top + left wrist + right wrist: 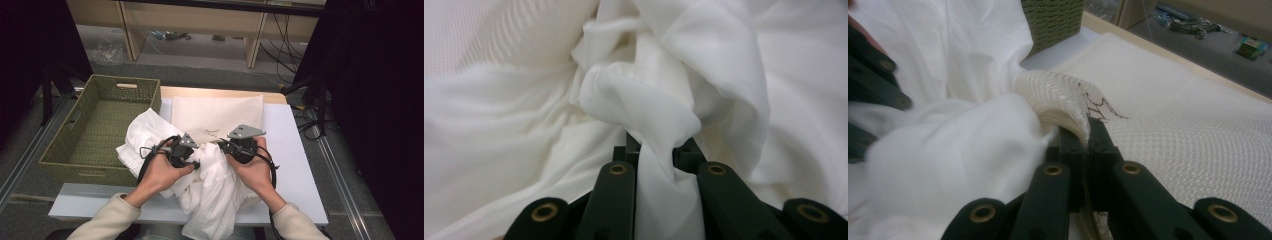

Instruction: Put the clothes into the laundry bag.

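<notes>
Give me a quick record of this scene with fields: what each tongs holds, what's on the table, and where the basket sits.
left tongs: shut on a fold of the white cloth
right tongs: shut on the edge of the mesh bag
white cloth: crumpled at the table's near edge, partly hanging over it
mesh bag: cream, lying flat behind the cloth, small dark mark near the gripped edge
basket: green woven, empty, at the table's left
table: white top
</notes>
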### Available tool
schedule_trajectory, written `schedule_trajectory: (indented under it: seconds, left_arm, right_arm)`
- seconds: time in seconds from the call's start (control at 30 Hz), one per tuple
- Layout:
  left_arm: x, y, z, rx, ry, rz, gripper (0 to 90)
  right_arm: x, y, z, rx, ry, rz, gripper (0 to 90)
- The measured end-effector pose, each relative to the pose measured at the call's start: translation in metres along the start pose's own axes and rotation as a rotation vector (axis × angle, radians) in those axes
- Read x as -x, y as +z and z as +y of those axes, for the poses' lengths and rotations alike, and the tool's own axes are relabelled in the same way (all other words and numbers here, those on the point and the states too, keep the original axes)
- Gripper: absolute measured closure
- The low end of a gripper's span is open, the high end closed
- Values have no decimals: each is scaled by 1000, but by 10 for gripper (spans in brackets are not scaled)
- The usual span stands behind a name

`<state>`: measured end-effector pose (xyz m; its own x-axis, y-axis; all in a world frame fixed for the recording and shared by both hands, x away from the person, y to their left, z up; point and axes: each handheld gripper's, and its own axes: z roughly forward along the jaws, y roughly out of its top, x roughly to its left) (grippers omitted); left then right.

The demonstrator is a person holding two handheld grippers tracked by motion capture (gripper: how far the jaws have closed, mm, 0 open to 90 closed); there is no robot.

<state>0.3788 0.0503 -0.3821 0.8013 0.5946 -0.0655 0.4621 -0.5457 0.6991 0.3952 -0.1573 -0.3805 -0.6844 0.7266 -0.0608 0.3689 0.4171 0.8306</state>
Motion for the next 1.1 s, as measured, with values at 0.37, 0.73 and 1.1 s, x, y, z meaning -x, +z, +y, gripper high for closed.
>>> schedule_trajectory:
  seconds: [0.37,0.73,1.1]
  left_arm:
    - [19,20,30,75,34,33,822]
    - [1,43,17,70,33,100,405]
    - [3,6,-4,35,86,80,216]
  right_arm:
    - [4,-5,1,24,10,-21,893]
    - [3,-2,0,5,15,9,891]
    - [2,-5,2,1,29,-5,890]
